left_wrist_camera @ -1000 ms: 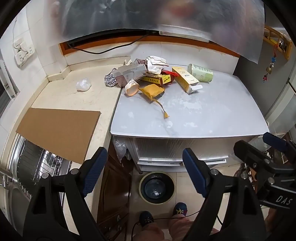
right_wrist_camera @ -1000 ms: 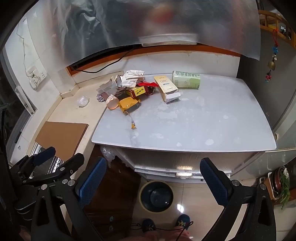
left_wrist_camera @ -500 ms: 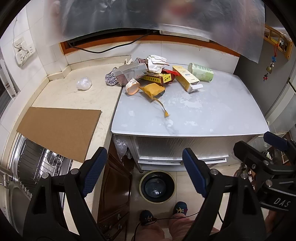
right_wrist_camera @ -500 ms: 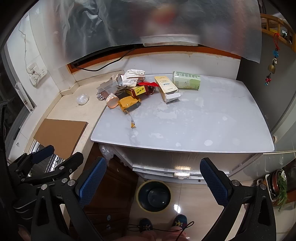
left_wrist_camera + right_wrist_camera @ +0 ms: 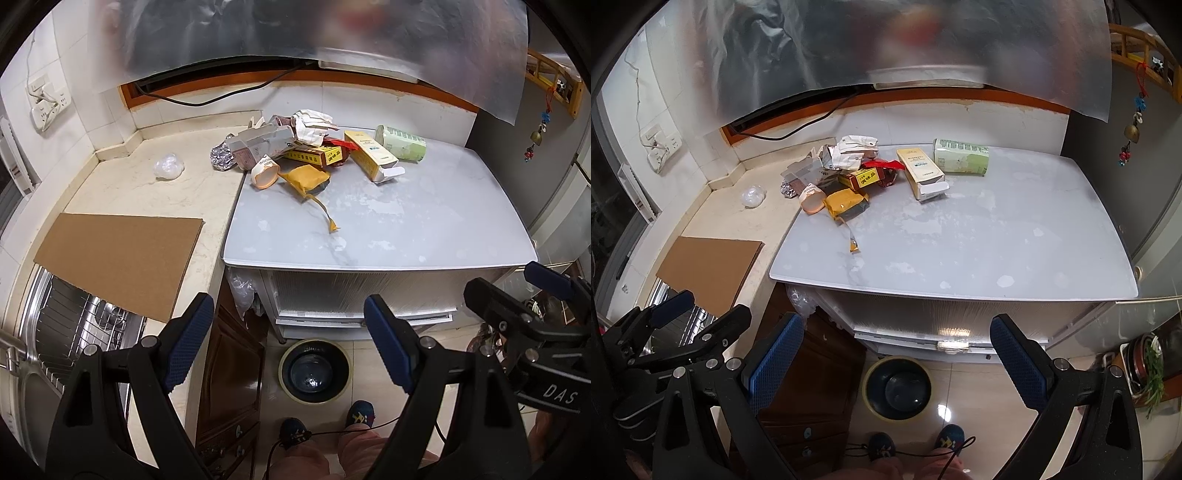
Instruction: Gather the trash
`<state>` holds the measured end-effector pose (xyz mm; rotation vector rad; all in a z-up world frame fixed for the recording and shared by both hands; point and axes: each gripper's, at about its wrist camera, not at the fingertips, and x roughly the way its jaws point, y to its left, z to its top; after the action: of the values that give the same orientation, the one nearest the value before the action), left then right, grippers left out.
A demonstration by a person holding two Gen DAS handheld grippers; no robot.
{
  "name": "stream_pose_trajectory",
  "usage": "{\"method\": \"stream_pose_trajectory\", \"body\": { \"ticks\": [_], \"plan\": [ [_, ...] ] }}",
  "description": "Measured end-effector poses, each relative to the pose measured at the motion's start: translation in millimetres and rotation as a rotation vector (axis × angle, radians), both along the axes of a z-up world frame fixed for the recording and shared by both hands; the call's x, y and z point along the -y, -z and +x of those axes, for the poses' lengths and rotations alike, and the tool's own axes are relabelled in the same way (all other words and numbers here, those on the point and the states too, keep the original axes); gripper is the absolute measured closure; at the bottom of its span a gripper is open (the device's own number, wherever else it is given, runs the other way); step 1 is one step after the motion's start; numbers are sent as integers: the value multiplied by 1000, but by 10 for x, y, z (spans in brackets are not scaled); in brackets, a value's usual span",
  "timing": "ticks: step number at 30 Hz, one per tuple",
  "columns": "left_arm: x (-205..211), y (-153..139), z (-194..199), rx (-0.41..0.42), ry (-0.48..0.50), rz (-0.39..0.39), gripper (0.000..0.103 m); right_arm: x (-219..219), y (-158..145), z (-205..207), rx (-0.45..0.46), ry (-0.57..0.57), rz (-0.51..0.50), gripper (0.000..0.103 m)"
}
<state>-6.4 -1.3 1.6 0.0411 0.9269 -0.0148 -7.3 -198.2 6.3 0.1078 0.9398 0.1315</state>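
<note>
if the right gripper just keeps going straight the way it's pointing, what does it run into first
Probably the front edge of the grey table. The open, empty right gripper points at the table's front, above the floor bin; the trash pile lies farther back. Depth is unclear in this fisheye view.

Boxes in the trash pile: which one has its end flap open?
The pale yellow box, lying beside the green carton; its white flap hangs open toward the camera. The red-and-gold box looks closed.

Dim fisheye views, blurred top, floor glare
</note>
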Motion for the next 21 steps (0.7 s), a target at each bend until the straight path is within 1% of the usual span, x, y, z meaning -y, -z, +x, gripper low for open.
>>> {"method": "stream_pose_trajectory", "body": {
  "ticks": [21],
  "plan": [
    [31,-12,-47,6,4,1,21,-23,37,-77,-16,14,-2,1]
  ]
}}
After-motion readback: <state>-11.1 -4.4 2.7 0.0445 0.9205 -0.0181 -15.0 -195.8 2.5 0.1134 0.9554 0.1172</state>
